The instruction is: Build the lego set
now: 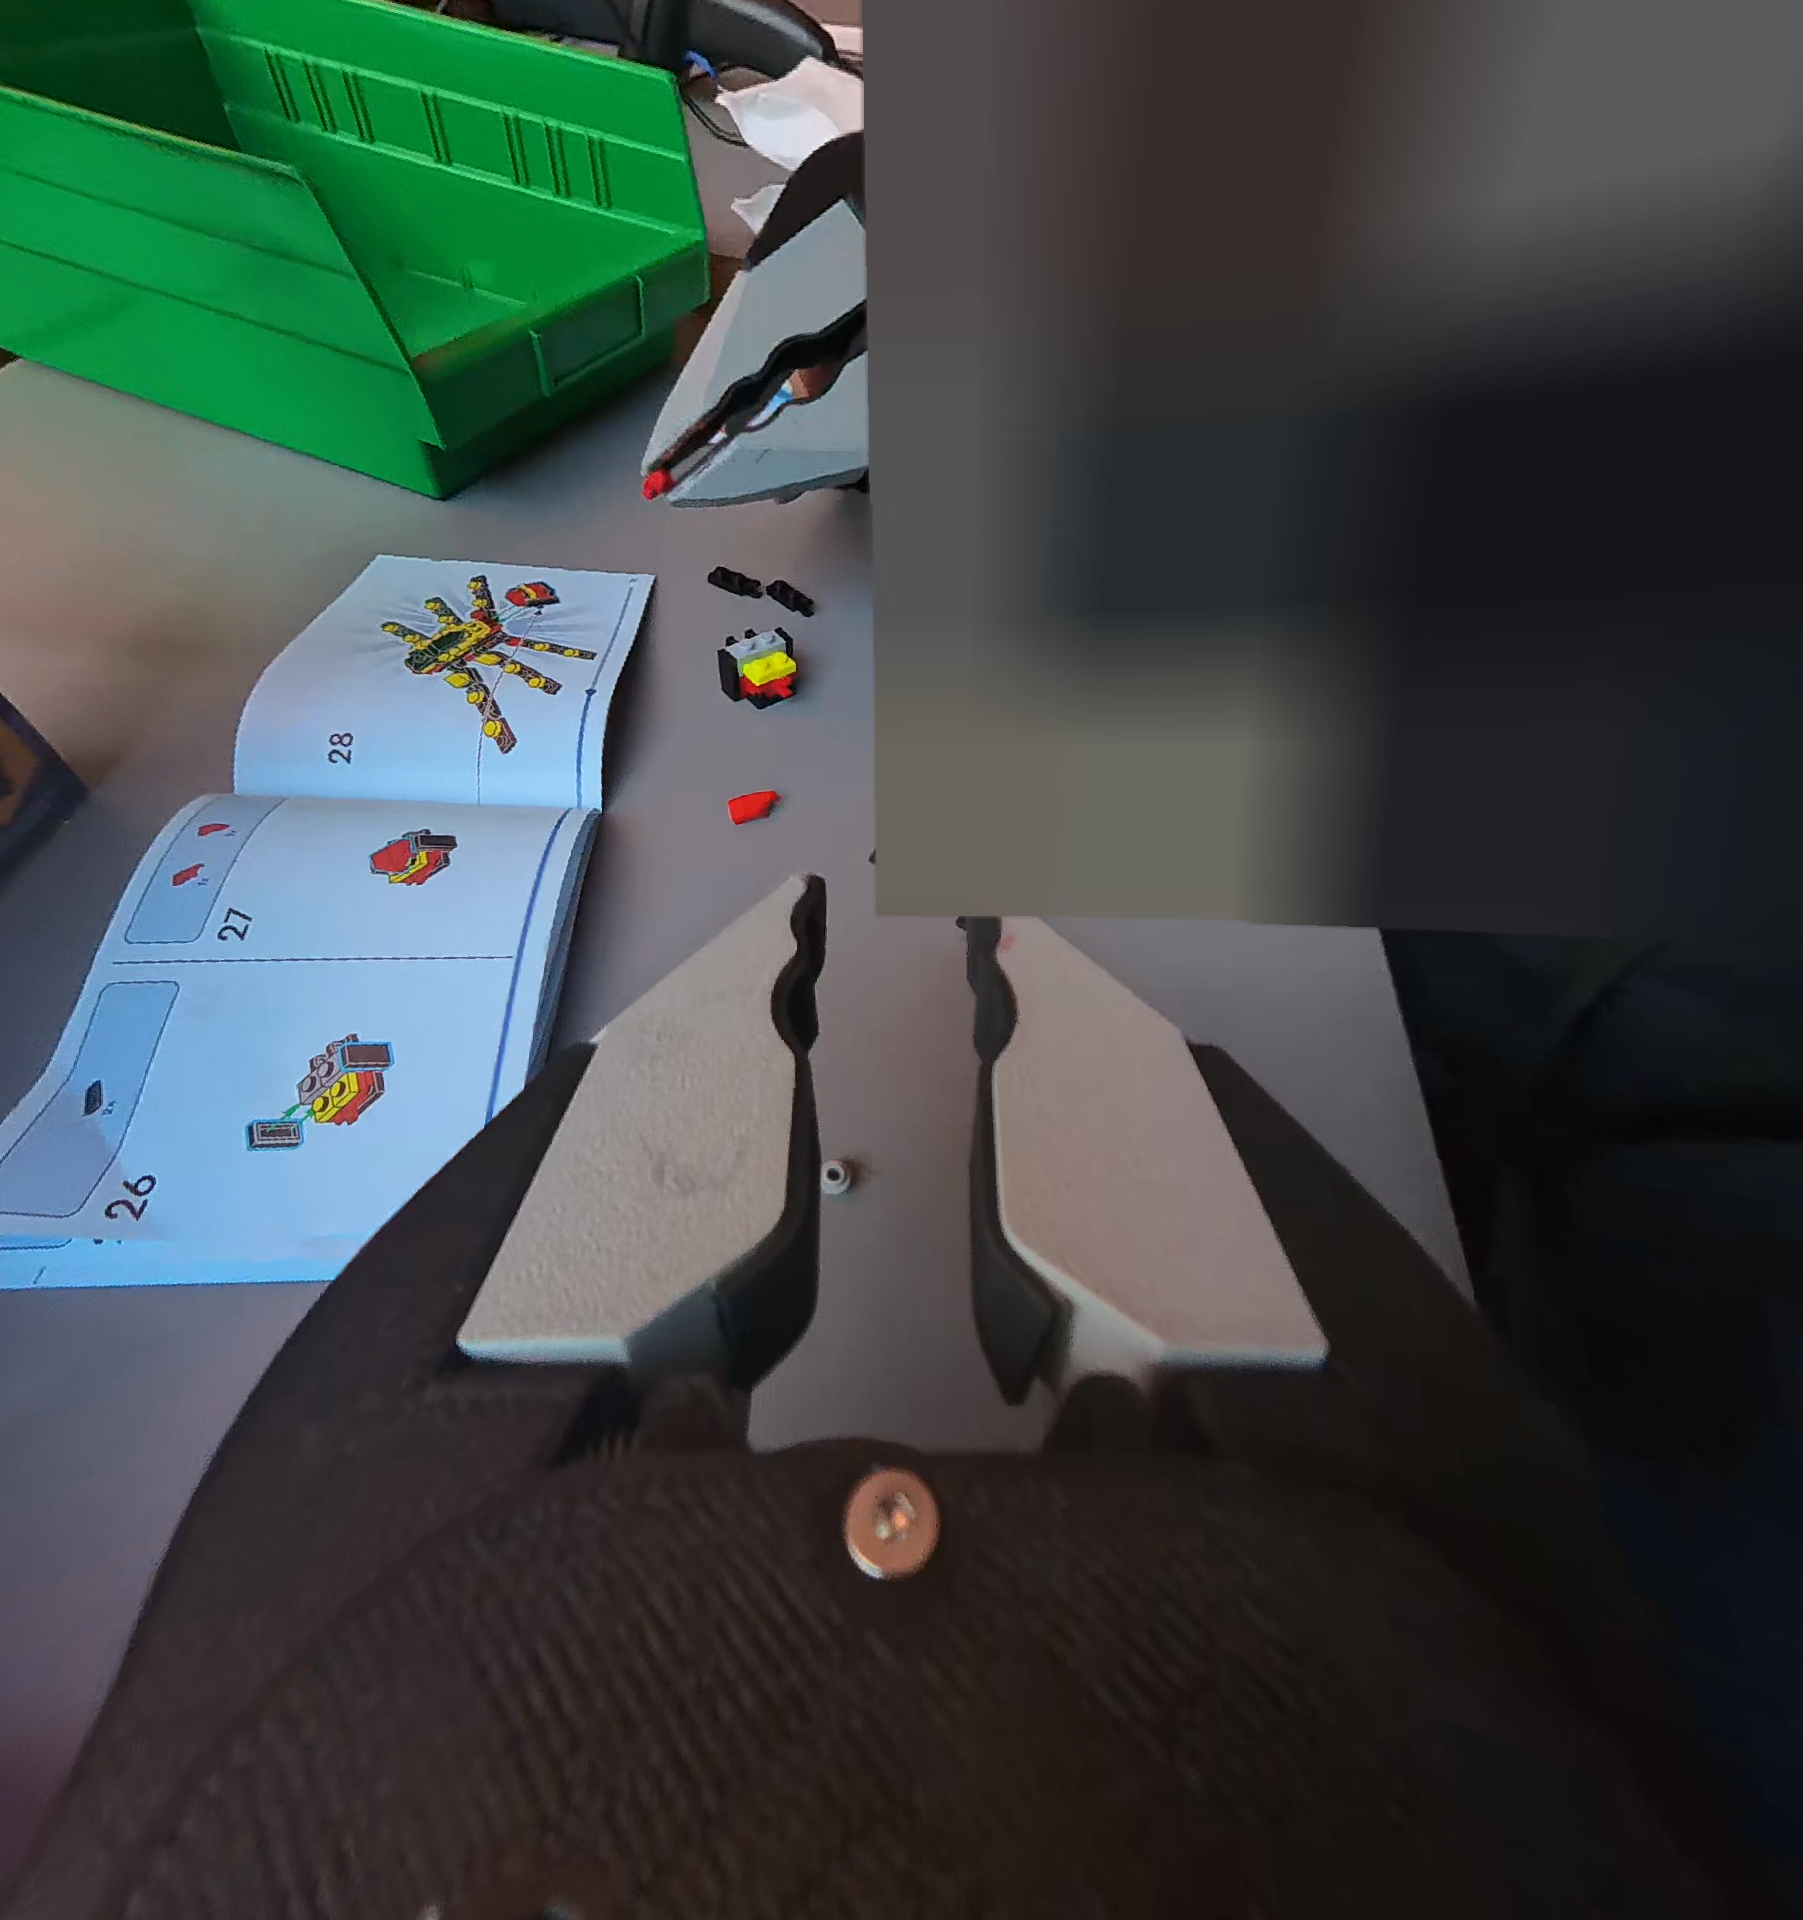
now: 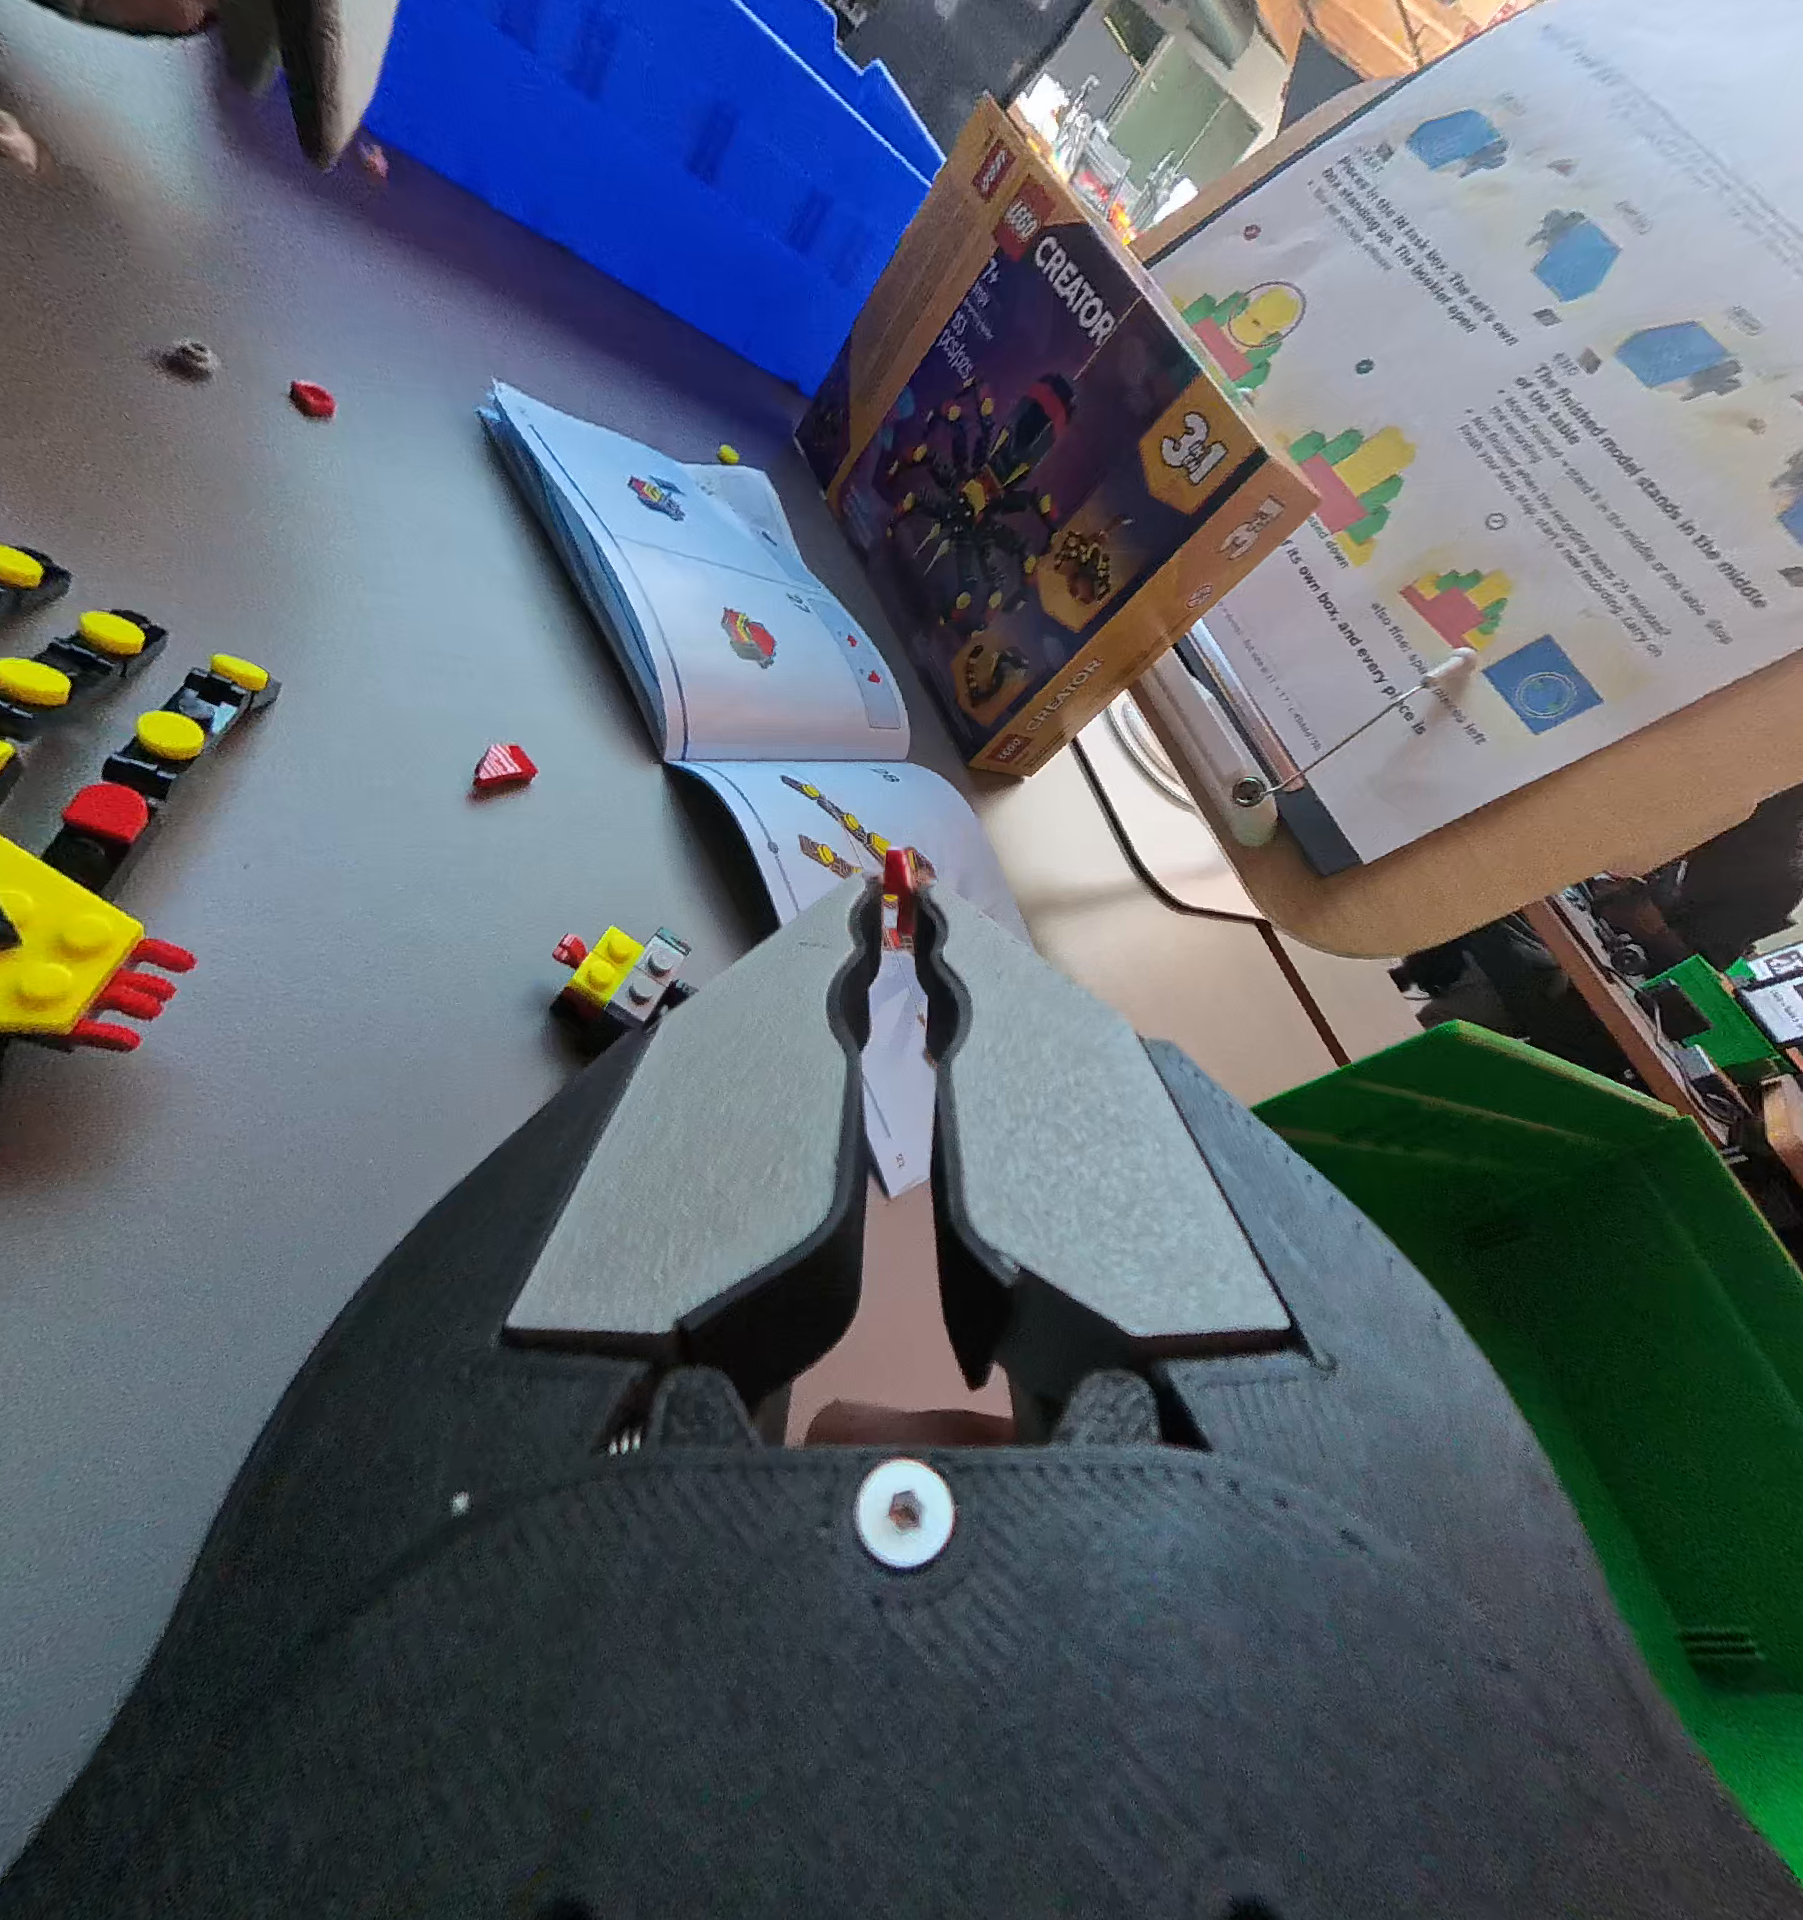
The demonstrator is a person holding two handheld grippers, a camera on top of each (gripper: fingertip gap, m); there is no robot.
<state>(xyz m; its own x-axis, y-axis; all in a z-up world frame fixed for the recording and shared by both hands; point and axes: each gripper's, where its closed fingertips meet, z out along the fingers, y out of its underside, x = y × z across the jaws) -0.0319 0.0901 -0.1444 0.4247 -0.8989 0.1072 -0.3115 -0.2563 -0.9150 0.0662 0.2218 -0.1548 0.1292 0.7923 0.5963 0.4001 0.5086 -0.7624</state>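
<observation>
My right gripper (image 2: 899, 896) is shut on a small red Lego piece (image 2: 897, 883) above the open instruction booklet (image 2: 731, 623); it also shows in the left wrist view (image 1: 668, 480) with the red piece (image 1: 654, 485) at its tips. A small black, grey, yellow and red sub-assembly (image 2: 622, 971) sits on the table left of it, also in the left wrist view (image 1: 759, 665). A loose red slope piece (image 2: 503, 767) lies nearby, also in the left wrist view (image 1: 751, 806). My left gripper (image 1: 892, 904) is open and empty, low over the table. The big yellow and black model (image 2: 24, 956) lies at the left edge.
A green bin (image 1: 357, 260) stands behind the booklet (image 1: 357, 883), and shows in the right wrist view (image 2: 1603, 1351). A blue bin (image 2: 668, 177), the set's box (image 2: 1032, 468) and a printed sheet on a board (image 2: 1551, 416) stand at the back. Two black clips (image 1: 762, 590) and a grey stud (image 1: 835, 1175) lie loose. My right fingertips sit around 15 cm from my left ones. My right tips are about 20 cm from the grey stud (image 1: 835, 1175), my left tips only 7 cm. It is also in sight in the right wrist view (image 2: 195, 354).
</observation>
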